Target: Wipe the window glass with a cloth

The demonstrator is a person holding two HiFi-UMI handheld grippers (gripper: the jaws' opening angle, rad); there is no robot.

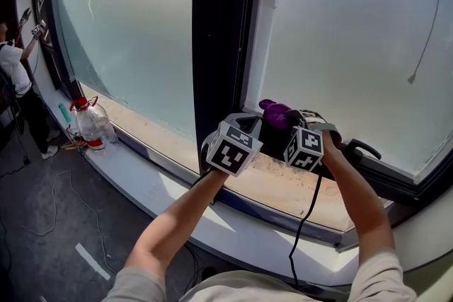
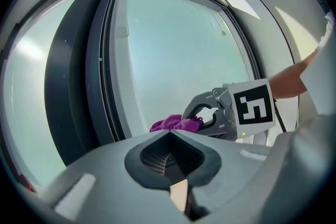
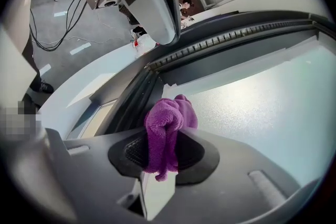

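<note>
A purple cloth (image 1: 276,113) is bunched at the foot of the right window glass (image 1: 354,46), next to the dark window post (image 1: 219,32). My right gripper (image 1: 287,122) is shut on it. In the right gripper view the cloth (image 3: 167,131) sticks up from between the jaws, close to the frosted pane (image 3: 273,107). My left gripper (image 1: 244,127) sits just left of the right one, in front of the post, shut with nothing in it. The left gripper view shows the right gripper (image 2: 231,113) and the cloth (image 2: 176,123) against the glass (image 2: 178,50).
A tan sill (image 1: 276,184) runs under both panes. A clear plastic jug with a red top (image 1: 92,122) stands at its left end. A black window handle (image 1: 362,147) juts out by my right hand. A person (image 1: 14,74) stands far left. A thin cord (image 1: 425,32) hangs on the right pane.
</note>
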